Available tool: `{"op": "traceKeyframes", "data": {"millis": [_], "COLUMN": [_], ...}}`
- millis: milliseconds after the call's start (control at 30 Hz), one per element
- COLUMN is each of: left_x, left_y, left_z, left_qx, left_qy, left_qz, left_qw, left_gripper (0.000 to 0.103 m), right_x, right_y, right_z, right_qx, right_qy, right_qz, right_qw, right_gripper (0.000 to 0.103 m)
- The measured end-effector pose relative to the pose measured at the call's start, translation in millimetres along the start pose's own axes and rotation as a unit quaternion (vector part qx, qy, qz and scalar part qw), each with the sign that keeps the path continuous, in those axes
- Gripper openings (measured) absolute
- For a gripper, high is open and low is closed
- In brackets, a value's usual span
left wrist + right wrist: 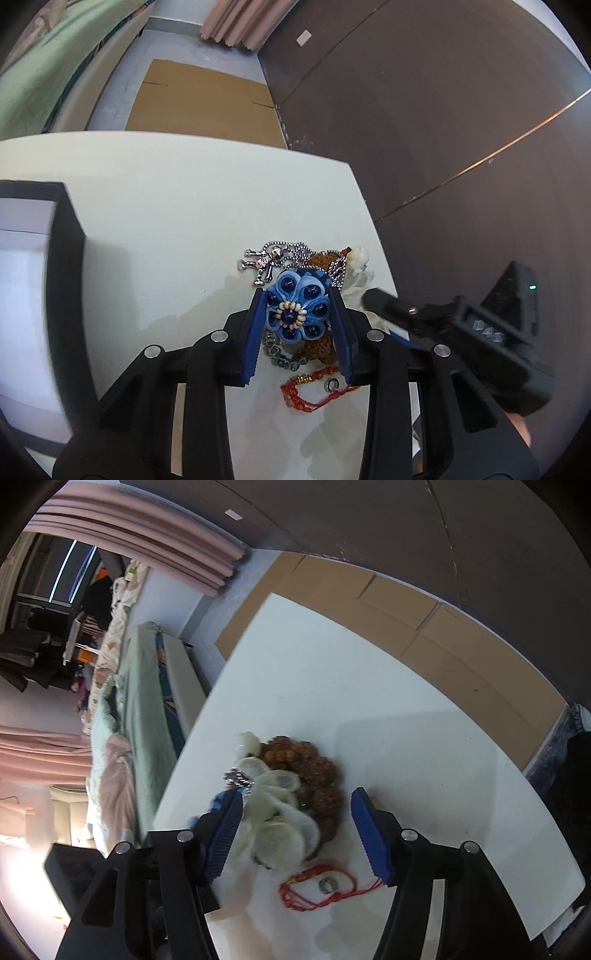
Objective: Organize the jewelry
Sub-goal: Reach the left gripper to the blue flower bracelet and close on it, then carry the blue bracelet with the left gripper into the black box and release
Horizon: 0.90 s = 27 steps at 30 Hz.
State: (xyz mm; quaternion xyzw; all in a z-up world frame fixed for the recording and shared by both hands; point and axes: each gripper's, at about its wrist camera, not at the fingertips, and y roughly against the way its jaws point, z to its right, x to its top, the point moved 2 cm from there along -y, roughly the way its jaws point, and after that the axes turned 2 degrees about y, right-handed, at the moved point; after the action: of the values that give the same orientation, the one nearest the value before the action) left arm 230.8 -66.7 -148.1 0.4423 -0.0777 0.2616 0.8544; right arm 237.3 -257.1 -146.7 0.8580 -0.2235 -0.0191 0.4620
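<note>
Left claw, frame centre, grips the blue fabric flower brooch. Right claw spreads wide over the white bench.

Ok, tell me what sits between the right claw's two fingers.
In the right wrist view, the open right claw straddles the white shell bracelet and the brown bead bracelet; the red cord bracelet lies nearer the camera.
</note>
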Motion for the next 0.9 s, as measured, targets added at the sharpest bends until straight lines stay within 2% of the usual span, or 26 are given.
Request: {"op": "traceKeyframes", "data": {"millis": [133,200,233,300,533,700,900], "left_x": [-3.1,-3.8,-3.2,-4.1,-9.0,-9.1,-11.0], "left_y": [15.0,22.4,25.5,37.0,74.5,105.7,137.8], "left_z": [-1.7,-3.4,-3.7,-6.7,-14.2,-17.8,-24.1], "left_qx": [-0.005,-0.006,-0.005,-0.003,0.001,-0.002,0.003], "left_qy": [0.002,0.004,0.005,0.007,0.004,0.002,-0.003], "left_qz": [0.011,0.017,0.021,0.031,0.061,0.090,0.116], "left_qw": [0.9999,0.9998,0.9998,0.9995,0.9981,0.9960,0.9933], "left_gripper": [0.034,0.034,0.034,0.034,0.034,0.034,0.034], "right_x": [-4.2,-6.2,-8.0,-8.3,-9.1,-10.4,-23.2], "right_y": [-5.8,-2.8,-3.1,-1.3,20.2,43.0,58.9], "right_z": [-1.7,0.9,0.0,1.0,10.4,6.1,-16.7], "right_qx": [0.000,-0.006,-0.005,0.007,0.029,0.075,0.124], "right_qy": [0.007,0.014,0.018,0.016,0.007,0.015,0.063], "right_qz": [-0.007,-0.004,-0.004,-0.004,0.020,0.044,0.056], "right_qw": [1.000,1.000,1.000,1.000,0.999,0.996,0.989], "right_gripper": [0.048,0.033,0.021,0.010,0.008,0.008,0.008]}}
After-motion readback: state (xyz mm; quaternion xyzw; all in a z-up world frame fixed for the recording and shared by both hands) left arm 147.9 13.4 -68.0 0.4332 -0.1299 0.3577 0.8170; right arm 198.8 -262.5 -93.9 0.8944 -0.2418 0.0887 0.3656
